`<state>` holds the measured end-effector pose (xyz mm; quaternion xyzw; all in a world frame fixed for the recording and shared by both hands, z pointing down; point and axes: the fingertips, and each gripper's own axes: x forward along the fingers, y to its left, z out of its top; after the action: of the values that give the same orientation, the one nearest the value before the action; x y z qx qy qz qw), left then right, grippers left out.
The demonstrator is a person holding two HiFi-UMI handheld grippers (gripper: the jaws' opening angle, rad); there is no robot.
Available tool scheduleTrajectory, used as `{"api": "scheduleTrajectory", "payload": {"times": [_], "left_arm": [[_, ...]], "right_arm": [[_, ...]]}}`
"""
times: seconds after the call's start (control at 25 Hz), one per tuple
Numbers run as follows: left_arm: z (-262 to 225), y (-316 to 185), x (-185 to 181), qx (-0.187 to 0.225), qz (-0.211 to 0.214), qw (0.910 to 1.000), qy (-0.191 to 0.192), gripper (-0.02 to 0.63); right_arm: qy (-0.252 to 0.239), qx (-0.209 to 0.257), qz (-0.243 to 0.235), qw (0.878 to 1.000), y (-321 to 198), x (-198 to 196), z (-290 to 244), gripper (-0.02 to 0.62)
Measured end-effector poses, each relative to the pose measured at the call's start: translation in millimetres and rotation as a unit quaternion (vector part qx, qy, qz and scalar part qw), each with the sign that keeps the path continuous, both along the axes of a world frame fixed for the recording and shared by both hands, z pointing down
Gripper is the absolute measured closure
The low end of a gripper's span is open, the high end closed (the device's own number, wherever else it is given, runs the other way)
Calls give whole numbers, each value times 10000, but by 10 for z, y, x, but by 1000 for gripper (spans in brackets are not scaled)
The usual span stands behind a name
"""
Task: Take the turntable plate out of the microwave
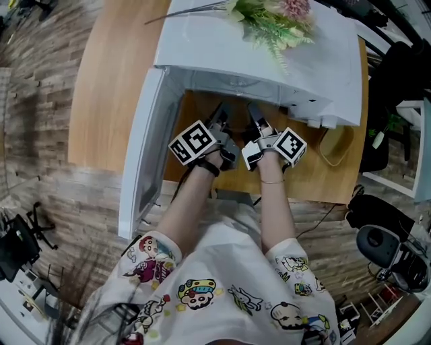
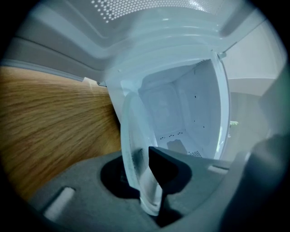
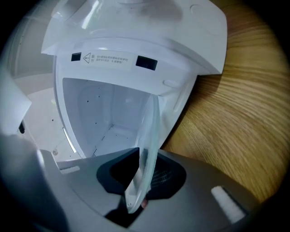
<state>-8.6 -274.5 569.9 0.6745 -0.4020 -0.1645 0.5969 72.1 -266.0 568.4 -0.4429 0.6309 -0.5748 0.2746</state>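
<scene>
The white microwave (image 1: 296,67) stands on a wooden table with its door (image 1: 143,158) swung open to the left. Both grippers reach into its mouth side by side. The clear glass turntable plate (image 2: 135,145) is seen edge-on and held tilted in front of the white cavity (image 2: 181,118). My left gripper (image 2: 146,179) is shut on the plate's rim, a dark pad on each side of the glass. My right gripper (image 3: 141,174) is shut on the plate (image 3: 148,140) at its other edge. In the head view the left gripper (image 1: 221,116) and right gripper (image 1: 256,116) hide the plate.
Artificial flowers (image 1: 273,20) lie on top of the microwave. The wooden table (image 1: 111,81) extends to the left, and a cable loop (image 1: 337,145) lies on it at the right. An office chair (image 1: 387,246) and a desk edge (image 1: 411,141) stand to the right on the floor.
</scene>
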Motion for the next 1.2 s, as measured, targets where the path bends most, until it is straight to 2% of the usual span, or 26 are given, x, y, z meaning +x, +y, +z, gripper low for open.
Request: {"api": "scheduleTrajectory", "payload": {"times": [0.4,0.64,0.8,1.2], "left_arm": [[-99,227,-16,130,30,9999,31,551],[-172,448,-155,130,-89,9998,105,551],[-214,618,-106,158,-25,9998,78,551],[-391,1118,-99,309,125,9993,138,549]], "right_arm": [[-351,340,2,9988,245,-27,-151,540],[-290,405,-206,9985,435,-157,-232,534],[-410,382,-171,9983,612,-122,-269,534],[-353,452,-324,9978,1096,-126,-439,532]]}}
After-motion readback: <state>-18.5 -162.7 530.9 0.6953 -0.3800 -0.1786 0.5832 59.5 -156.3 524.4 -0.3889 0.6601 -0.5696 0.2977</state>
